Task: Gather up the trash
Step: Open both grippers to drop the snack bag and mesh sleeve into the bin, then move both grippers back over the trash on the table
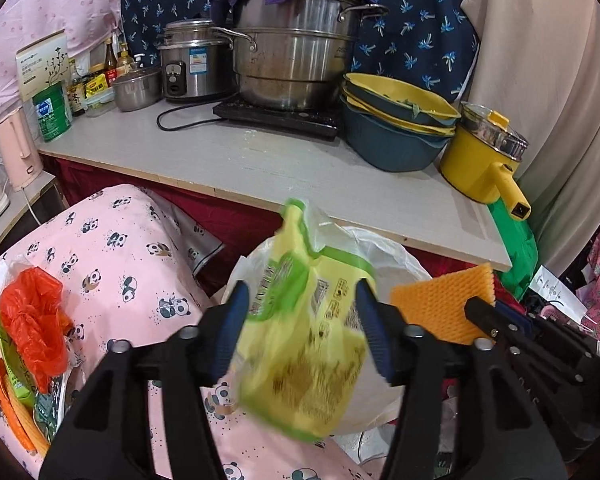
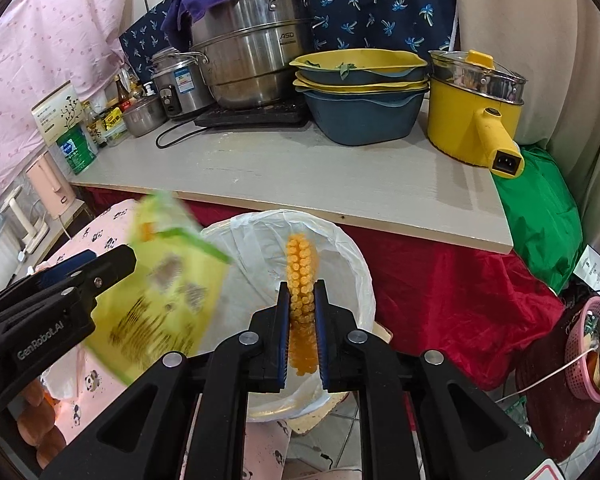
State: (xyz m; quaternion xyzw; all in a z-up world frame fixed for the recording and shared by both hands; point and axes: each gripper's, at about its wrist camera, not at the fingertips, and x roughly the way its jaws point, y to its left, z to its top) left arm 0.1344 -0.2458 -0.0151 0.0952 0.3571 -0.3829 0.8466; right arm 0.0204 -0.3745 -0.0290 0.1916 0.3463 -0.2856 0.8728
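My left gripper [image 1: 302, 286] stands open over a bin lined with a white bag [image 1: 392, 256]. A yellow-green snack wrapper [image 1: 300, 344] hangs blurred between its blue pads, and no pad clearly presses on it. In the right wrist view the same wrapper [image 2: 160, 304] is beside my left gripper [image 2: 100, 260], at the bin's [image 2: 340, 248] left rim. My right gripper [image 2: 302, 284] is shut on an orange foam net [image 2: 300, 276] and holds it upright above the bin's mouth. From the left wrist view the net [image 1: 440, 304] shows to the right, in the right gripper [image 1: 480, 310].
A pile with a red plastic bag [image 1: 32, 312] and more wrappers lies on the pink panda cloth [image 1: 132, 248] at left. Behind the bin stands a white tabletop [image 2: 300, 172] with steel pots, stacked yellow-blue bowls [image 2: 360, 92] and a yellow electric pot [image 2: 472, 120]. A pink basket [image 2: 584, 344] sits low right.
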